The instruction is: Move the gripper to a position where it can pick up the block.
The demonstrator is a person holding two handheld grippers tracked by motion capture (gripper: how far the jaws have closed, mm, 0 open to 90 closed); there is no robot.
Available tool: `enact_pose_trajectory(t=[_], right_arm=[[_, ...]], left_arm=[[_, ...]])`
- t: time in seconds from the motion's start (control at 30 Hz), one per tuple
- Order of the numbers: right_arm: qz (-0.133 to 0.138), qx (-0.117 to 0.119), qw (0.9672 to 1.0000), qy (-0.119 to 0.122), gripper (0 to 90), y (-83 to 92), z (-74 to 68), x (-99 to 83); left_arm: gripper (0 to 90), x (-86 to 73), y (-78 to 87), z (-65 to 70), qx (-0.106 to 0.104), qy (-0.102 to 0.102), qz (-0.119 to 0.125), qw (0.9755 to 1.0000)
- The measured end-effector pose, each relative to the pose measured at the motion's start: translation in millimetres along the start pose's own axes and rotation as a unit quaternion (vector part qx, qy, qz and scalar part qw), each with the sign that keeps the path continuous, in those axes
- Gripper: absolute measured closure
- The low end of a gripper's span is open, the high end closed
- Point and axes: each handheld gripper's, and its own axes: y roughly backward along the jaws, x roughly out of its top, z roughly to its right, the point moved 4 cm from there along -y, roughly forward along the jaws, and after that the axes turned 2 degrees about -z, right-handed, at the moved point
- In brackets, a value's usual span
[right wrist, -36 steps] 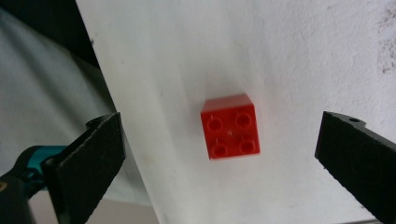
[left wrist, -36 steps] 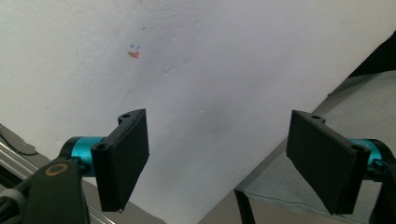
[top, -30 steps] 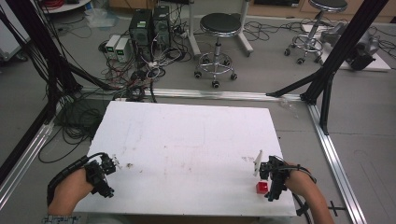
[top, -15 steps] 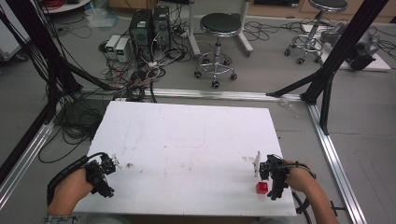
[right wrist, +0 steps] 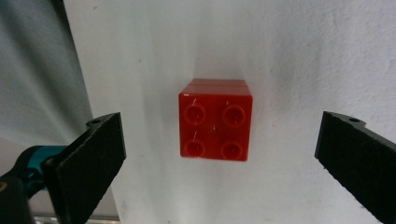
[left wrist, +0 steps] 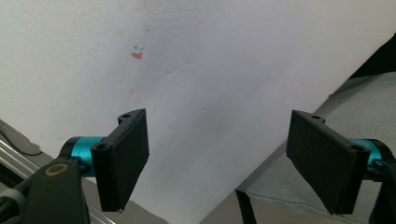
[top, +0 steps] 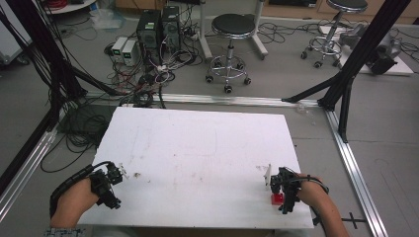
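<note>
1. My left hand [top: 74,205] rests at the near left corner of the tabletop [top: 197,163], forearm coming in from below and angled toward the middle.
2. The left tool [top: 112,178] sits just over the tabletop's left edge, pointing forward and to the right, its cable looping back round my wrist.
3. In the left gripper view the left tool [left wrist: 217,154] has its jaws wide apart with nothing between them; bare white tabletop [left wrist: 201,84] lies beyond, with a small orange mark [left wrist: 137,55] further on.
4. My right hand [top: 312,195] is at the near right corner, forearm slanting in from the lower right.
5. The right tool [top: 281,190] points down at the tabletop, close to the near edge.
6. A red block [top: 277,198] sits on the tabletop, just beside the right tool in the high view.
7. In the right gripper view the block [right wrist: 215,119] lies studs up, four of them showing, midway between the jaws of the right tool [right wrist: 219,156].
8. Those jaws stand wide apart, clear of the block on both sides.
</note>
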Motion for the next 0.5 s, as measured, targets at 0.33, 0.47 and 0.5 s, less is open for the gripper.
enact_pose_trajectory(t=[0.33,0.47,0.5], right_arm=[[0.006,-0.002,1.0000,-0.004,1.0,-17.4,0.2,1.6],[0.006,-0.002,1.0000,-0.004,1.0,-18.5,0.7,0.8],[0.010,-0.001,0.9999,-0.004,1.0,-18.5,0.8,1.1]], left_arm=[[21.5,-0.3,0.0,-0.2,-0.001,-0.001,-0.002,1.0000],[21.6,-0.1,-0.4,-0.5,0.000,-0.002,-0.004,1.0000],[21.5,-0.1,-0.8,-0.5,0.000,-0.002,-0.003,1.0000]])
